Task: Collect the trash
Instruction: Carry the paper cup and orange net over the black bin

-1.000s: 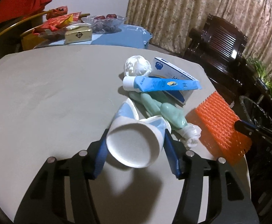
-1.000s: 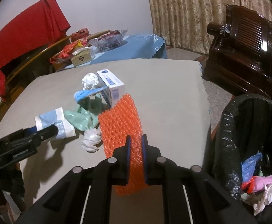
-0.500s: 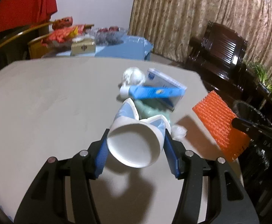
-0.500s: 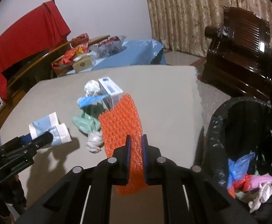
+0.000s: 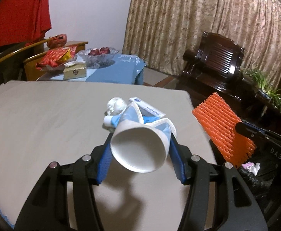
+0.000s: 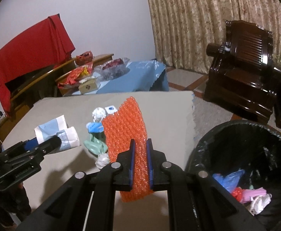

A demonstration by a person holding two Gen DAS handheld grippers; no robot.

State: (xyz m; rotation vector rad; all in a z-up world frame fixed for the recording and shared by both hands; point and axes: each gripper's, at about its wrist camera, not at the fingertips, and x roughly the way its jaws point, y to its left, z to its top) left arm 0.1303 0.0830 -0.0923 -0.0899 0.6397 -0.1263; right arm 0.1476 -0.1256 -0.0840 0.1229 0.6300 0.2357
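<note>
A crumpled paper cup (image 5: pixel 140 148) is gripped above the table (image 5: pixel 44 119) by the left gripper (image 5: pixel 140 154); an orange foam net (image 6: pixel 127 132) is pinched in the right gripper (image 6: pixel 140 165), beside the black-lined bin (image 6: pixel 242 146)

A crumpled white-and-blue paper cup (image 5: pixel 140 146) and an orange foam net (image 6: pixel 128 132) hang lifted above the table's remaining litter (image 6: pixel 96 134).

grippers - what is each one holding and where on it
Left gripper clamps the crushed paper cups across their sides near the open rim. Right gripper pinches the orange foam net near its lower end.
</note>
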